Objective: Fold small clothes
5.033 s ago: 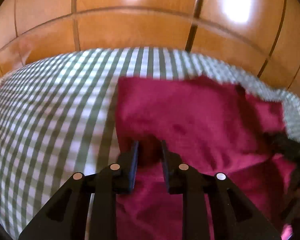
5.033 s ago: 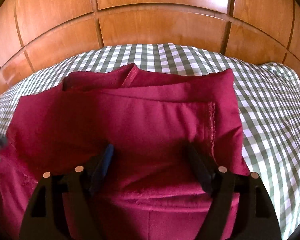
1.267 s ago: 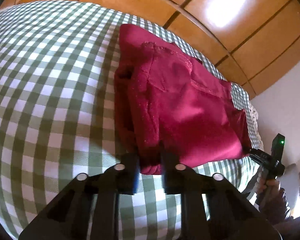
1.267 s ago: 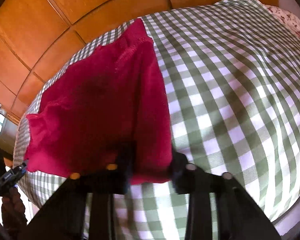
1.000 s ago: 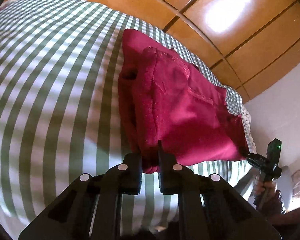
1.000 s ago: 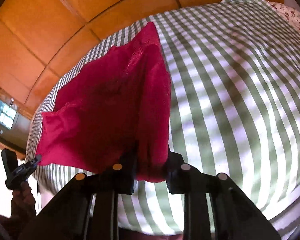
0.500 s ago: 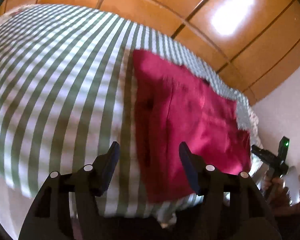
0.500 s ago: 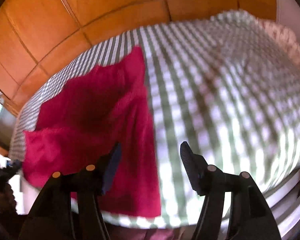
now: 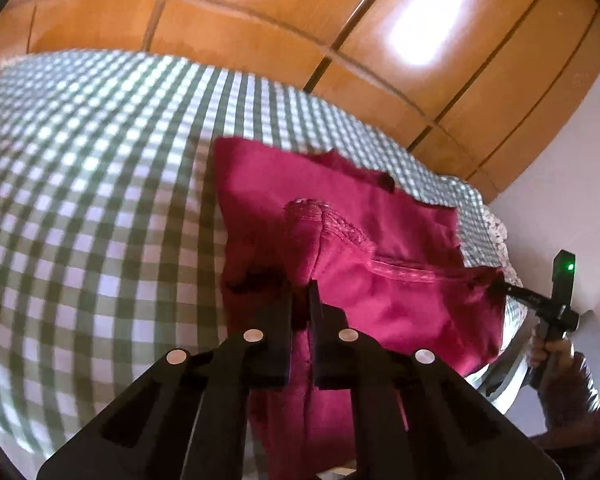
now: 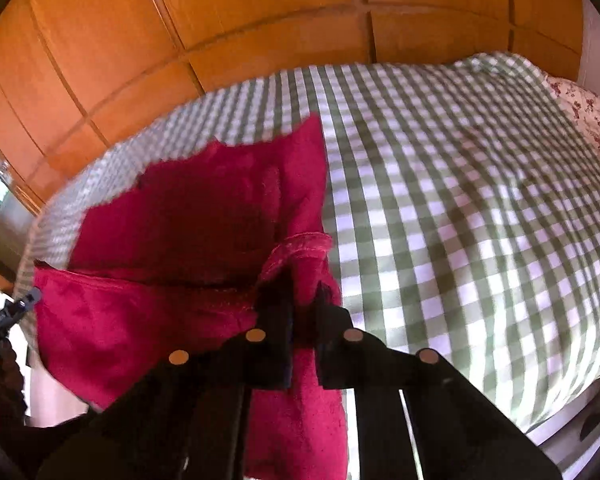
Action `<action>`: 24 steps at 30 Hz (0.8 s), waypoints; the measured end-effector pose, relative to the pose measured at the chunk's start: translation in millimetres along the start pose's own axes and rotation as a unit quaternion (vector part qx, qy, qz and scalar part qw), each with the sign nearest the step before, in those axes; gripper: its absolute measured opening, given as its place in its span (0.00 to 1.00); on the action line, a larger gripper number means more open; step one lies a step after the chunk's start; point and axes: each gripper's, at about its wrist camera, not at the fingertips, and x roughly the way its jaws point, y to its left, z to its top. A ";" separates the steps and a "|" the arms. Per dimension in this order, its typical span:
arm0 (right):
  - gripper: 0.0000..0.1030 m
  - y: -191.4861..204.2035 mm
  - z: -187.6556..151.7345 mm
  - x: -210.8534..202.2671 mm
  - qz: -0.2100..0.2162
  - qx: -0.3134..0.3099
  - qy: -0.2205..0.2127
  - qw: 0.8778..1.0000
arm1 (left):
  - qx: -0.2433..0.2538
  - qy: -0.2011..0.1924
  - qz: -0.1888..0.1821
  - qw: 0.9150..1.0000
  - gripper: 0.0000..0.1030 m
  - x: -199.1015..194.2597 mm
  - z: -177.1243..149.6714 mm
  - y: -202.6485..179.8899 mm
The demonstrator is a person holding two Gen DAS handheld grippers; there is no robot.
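A dark red garment point(image 9: 380, 248) lies partly folded on the green-checked bedcover point(image 9: 100, 200), its near part hanging over the bed's front edge. My left gripper point(image 9: 300, 292) is shut on the garment's left near edge and holds it lifted. In the right wrist view the same garment point(image 10: 188, 216) shows, and my right gripper point(image 10: 304, 284) is shut on its right near edge, by a hemmed corner. The right gripper also shows in the left wrist view point(image 9: 500, 286), pinching the far corner, and the left gripper shows at the left edge of the right wrist view point(image 10: 32, 296).
Orange wooden wardrobe panels point(image 9: 260, 20) stand behind the bed. The checked cover spreads wide to the right point(image 10: 480, 220), with a floral pillow point(image 10: 588, 120) at the far right. A white wall point(image 9: 560, 184) is on the right.
Half a second ago both grippers were open above the garment. Now both have closed on its near edge, one at each side, and lifted it.
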 end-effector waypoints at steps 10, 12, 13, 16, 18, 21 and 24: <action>0.07 9.9 78.4 -2.5 0.038 0.029 -0.065 0.997 | 0.013 -0.072 0.022 0.997 0.05 -2.9 61.4 -5.7; 0.06 6.6 97.7 9.0 0.039 0.040 -0.068 0.996 | 0.017 -0.076 0.034 0.996 0.05 9.9 80.1 -5.3; 0.06 5.2 108.5 16.2 0.040 0.049 -0.071 0.995 | 0.014 -0.077 0.039 0.996 0.05 16.5 89.3 -4.1; 0.06 4.1 135.4 38.7 0.033 0.061 -0.075 0.995 | 0.006 -0.070 0.060 0.996 0.05 43.5 114.8 2.4; 0.06 2.7 147.8 58.2 0.023 0.066 -0.068 0.995 | 0.002 -0.059 0.073 0.996 0.05 61.8 125.4 8.2; 0.06 -3.9 155.8 90.7 0.006 0.078 -0.046 0.996 | -0.015 -0.031 0.099 0.994 0.05 95.3 133.2 23.3; 0.06 -12.8 152.9 126.7 -0.012 0.092 -0.012 0.996 | -0.017 0.008 0.129 0.991 0.05 126.9 130.8 33.0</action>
